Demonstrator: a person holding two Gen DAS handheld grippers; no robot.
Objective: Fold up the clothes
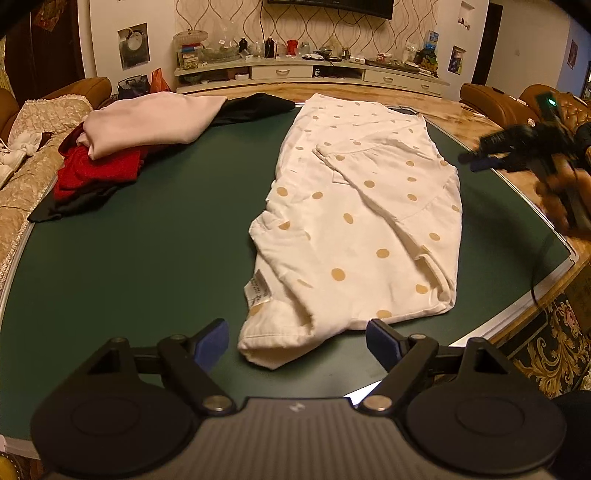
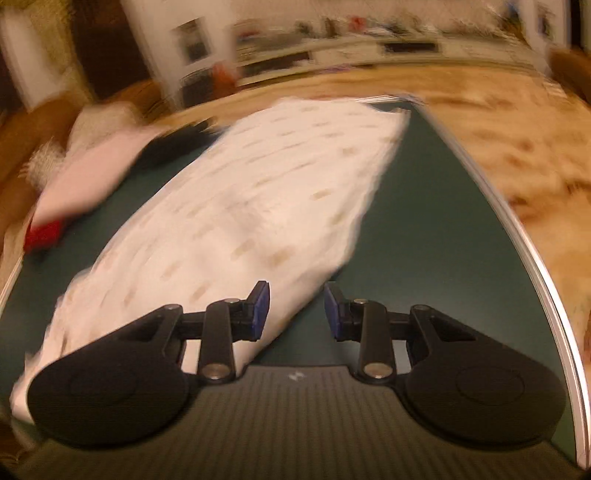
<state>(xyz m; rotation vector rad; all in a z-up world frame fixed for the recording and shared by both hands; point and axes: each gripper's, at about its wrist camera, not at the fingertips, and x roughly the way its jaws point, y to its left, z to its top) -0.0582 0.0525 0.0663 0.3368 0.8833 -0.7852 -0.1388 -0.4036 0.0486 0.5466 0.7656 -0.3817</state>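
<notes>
The dotted shirt (image 1: 365, 218) lies flat on the green table (image 1: 147, 258), right of centre, partly folded into a long strip. Its long axis runs from the near edge to the far edge, leaning a little right as it recedes. The near end is the narrower, bunched one, with a care label (image 1: 258, 290) showing (print too small to read); the far end is broad and square. A sleeve or flap (image 1: 380, 173) is folded across its upper right part.

The left gripper (image 1: 297, 345) hovers at the near end with jaws wide apart, holding nothing; its pads (image 1: 212, 341) sit either side of the shirt's nearest corner. The right gripper (image 2: 295, 314) is also parted and empty, its left pad over the shirt's right edge; this view is heavily blurred. In the left view it shows as a dark smear (image 1: 524, 155) over the table's right edge.

At far left sits a pile of clothes (image 1: 122, 147): pink on top, red and black beneath. Beyond the table are a marble-look floor (image 1: 461, 122), a cluttered low cabinet (image 1: 314, 70), brown sofas (image 1: 495, 99) and patterned wallpaper (image 1: 221, 18).
</notes>
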